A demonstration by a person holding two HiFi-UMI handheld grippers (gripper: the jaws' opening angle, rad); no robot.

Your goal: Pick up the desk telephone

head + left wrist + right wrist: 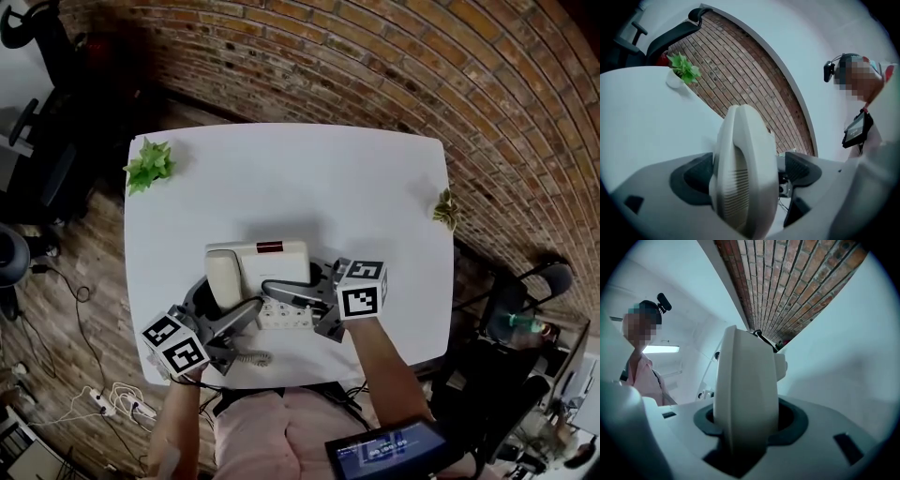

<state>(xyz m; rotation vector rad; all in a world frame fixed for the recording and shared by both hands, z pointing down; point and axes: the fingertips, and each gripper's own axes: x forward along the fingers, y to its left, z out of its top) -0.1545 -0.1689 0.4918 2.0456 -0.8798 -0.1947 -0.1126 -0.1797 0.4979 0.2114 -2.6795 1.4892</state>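
**Right gripper [747, 420] clamped on desk telephone [267, 262]; left gripper [747, 173] open around handset [740, 164]**

Right pads [794, 423] press both sides of the telephone's cream base. Left fingers [691, 176] stand apart about the handset's grilled end; one pad shows a clear gap. Telephone sits at the near edge of the white table [281, 169], coiled cord [248, 358] trailing in front. Far left corner: small white pot [672, 80] holding a green plant [684, 68]. Second plant [445, 208] at the right edge.
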